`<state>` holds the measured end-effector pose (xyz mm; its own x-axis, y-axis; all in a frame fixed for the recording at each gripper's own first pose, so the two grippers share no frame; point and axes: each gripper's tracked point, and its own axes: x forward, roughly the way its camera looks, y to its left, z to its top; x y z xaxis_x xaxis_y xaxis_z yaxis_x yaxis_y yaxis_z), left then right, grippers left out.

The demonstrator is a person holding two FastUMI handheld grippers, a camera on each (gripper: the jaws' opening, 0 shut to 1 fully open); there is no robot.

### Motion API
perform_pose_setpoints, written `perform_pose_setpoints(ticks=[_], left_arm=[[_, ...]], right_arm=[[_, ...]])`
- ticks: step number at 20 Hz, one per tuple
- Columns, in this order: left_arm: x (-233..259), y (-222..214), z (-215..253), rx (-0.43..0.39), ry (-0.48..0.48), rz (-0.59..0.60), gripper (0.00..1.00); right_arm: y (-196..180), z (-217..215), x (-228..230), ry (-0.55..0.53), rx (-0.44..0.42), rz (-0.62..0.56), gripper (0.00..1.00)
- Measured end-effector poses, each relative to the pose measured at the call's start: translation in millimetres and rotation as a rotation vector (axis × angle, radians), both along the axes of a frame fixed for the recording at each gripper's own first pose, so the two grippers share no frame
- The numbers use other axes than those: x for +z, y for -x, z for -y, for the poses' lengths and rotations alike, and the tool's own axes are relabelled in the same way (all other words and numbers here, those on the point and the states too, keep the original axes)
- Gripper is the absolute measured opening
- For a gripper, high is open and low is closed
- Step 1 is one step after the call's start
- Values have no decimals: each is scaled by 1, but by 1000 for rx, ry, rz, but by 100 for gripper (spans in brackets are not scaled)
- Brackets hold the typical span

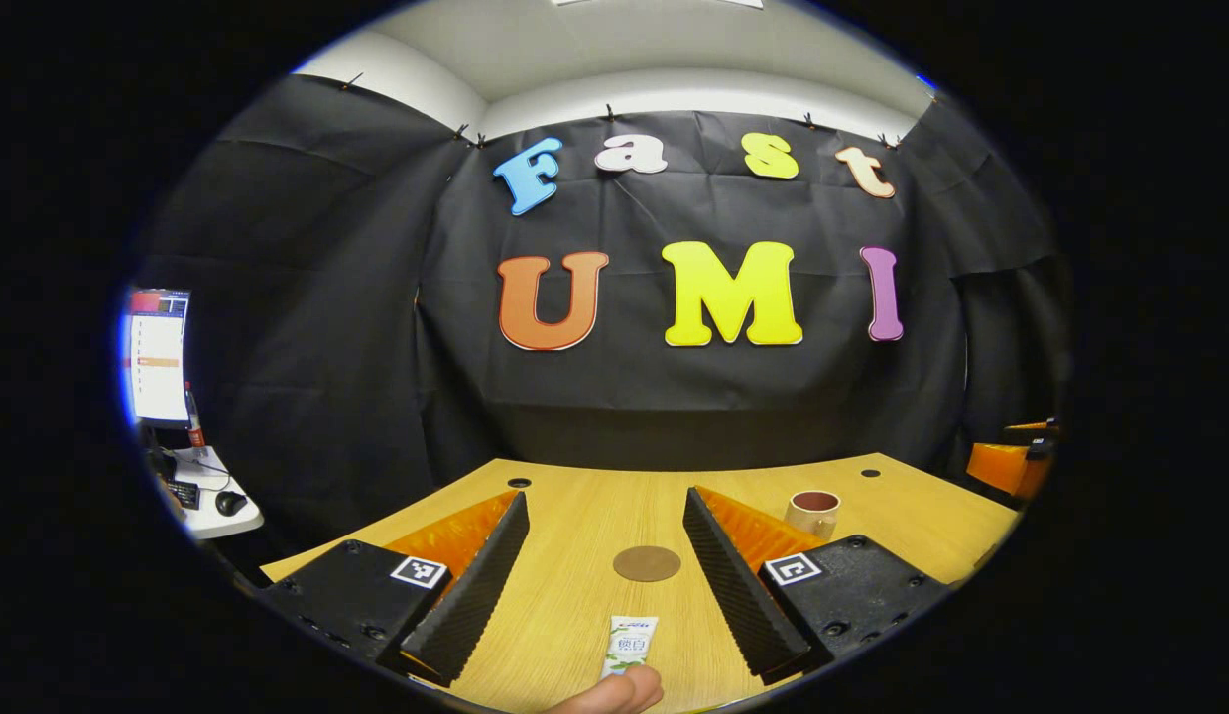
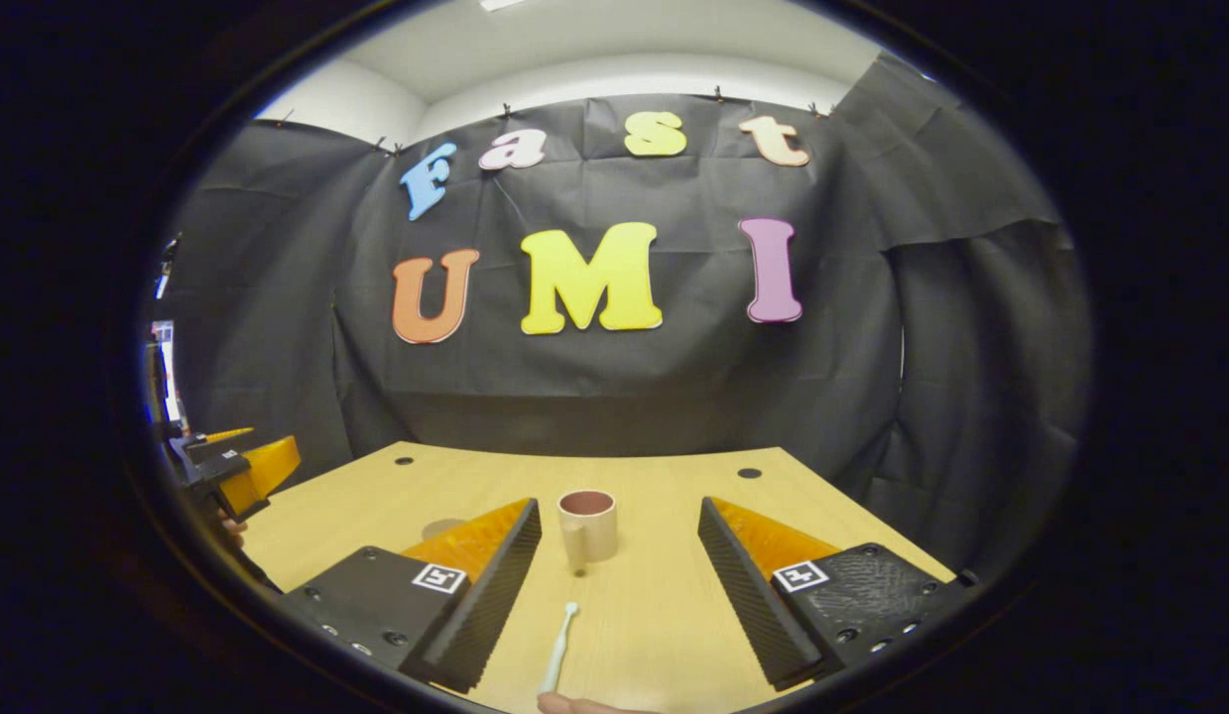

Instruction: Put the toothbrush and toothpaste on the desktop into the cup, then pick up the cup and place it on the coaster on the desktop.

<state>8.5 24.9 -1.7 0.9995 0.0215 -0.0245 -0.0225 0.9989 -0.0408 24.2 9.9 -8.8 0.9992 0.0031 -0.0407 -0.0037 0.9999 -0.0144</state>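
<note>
Toothpaste (image 1: 631,643) lies flat on your desk (image 1: 574,516) at the near edge of the left gripper view, a short white tube with green print, its far end pointing away from you. A fingertip (image 1: 614,694) sits at its near end. Your left gripper (image 1: 607,585) is spread wide with nothing between its fingers; the tube lies on the wood between them, touching neither. Farther out, the coaster (image 1: 647,563) is a flat brown disc, apart from the tube. Past the right finger stands the cup (image 1: 812,513), pale outside, dark reddish inside.

Turn to the right gripper view: the toothbrush (image 2: 558,650) lies near you, a slim pale stick with its rounded end pointing toward the cup (image 2: 587,526). Your right gripper (image 2: 619,590) is also wide apart and holds nothing. The cup stands upright beyond the brush, handle facing you. Your left gripper (image 2: 239,462) shows at the left edge, off the desk's side.
</note>
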Motion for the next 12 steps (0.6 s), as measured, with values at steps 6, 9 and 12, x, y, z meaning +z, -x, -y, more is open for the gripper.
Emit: perform_pose_setpoints(ticks=[6,9,12], left_arm=[[-18,0,4,-30,-8,-23,100],[-18,1,4,-39,23,-12,100],[-23,0,4,-38,6,-5,100]], right_arm=[[-10,-15,-20,13,6,-42,95],[-17,-20,-32,28,7,-63,95],[-26,-27,-57,18,9,-112,95]])
